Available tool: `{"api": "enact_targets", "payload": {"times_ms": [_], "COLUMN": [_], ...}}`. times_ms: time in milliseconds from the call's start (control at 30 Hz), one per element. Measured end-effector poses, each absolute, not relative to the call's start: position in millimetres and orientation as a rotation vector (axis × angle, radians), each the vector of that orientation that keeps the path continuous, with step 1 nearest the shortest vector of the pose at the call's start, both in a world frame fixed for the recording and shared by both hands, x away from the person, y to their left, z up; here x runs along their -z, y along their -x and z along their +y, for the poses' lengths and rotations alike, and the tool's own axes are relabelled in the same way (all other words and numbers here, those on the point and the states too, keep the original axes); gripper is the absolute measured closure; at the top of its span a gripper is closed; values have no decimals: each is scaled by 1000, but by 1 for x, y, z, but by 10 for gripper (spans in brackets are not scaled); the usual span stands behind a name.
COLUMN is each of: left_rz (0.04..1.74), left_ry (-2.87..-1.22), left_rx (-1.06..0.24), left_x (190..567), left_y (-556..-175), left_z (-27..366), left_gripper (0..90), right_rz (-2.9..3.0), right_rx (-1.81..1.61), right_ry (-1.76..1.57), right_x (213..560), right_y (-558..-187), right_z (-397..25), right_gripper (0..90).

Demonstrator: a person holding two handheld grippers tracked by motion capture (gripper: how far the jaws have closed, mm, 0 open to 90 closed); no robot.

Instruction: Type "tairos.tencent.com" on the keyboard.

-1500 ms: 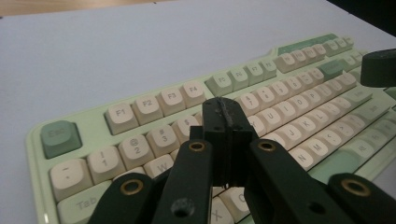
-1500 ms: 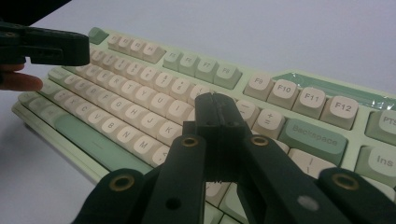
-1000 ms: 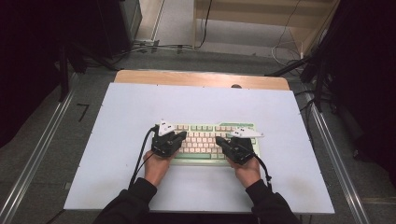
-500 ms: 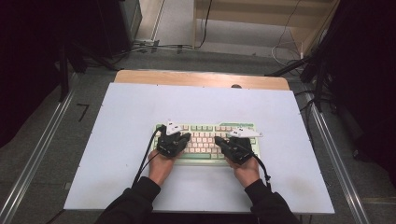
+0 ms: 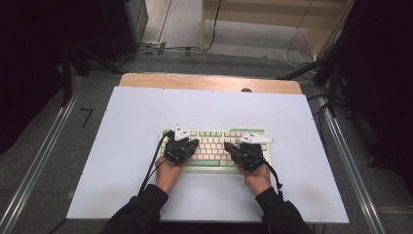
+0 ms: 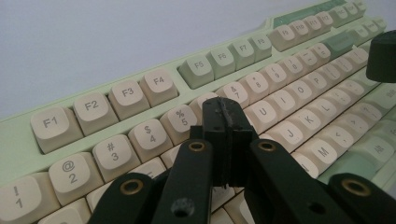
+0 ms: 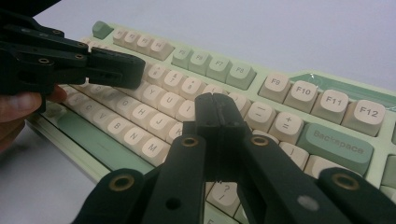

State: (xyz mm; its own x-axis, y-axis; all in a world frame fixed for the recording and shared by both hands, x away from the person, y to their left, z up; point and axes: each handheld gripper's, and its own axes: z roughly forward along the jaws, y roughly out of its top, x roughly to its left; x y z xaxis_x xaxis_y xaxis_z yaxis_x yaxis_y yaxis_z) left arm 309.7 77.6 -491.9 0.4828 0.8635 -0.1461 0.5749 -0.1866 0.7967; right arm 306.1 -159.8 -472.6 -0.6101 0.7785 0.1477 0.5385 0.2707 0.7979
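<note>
A pale green keyboard (image 5: 216,135) with cream keys lies in the middle of the white table top (image 5: 146,107). My left gripper (image 5: 194,143) hovers over its left half, jaws shut and empty; in the left gripper view the tips (image 6: 227,112) sit just above the keys near 6 and 7 on the keyboard (image 6: 116,98). Over the right half, my right gripper (image 5: 228,146) is also shut on nothing, its tips (image 7: 215,106) close above the keys below the number row (image 7: 299,100). The left gripper (image 7: 133,70) points in from the left of the right gripper view.
A wooden strip (image 5: 209,82) runs along the table's far edge. Metal rails (image 5: 44,156) flank the table on both sides, with cables on the floor (image 5: 160,48) beyond. Bare white surface surrounds the keyboard on all sides.
The left gripper has crept slightly to the right over the keys. The right gripper has hardly moved. Both stay shut.
</note>
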Motion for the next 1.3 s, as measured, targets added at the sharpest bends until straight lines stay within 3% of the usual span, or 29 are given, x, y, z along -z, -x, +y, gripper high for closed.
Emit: {"api": "enact_targets", "payload": {"times_ms": [1300], "left_rz": [1195], "left_ry": [-1840], "left_rx": [-401], "left_x": [486], "left_y": [-307], "left_z": [84], "left_gripper": [900], "right_rz": [2271], "right_rx": [-1254], "right_ry": [-1214], "right_x": [473], "right_y": [-306], "right_z": [-159], "right_gripper": [873]}}
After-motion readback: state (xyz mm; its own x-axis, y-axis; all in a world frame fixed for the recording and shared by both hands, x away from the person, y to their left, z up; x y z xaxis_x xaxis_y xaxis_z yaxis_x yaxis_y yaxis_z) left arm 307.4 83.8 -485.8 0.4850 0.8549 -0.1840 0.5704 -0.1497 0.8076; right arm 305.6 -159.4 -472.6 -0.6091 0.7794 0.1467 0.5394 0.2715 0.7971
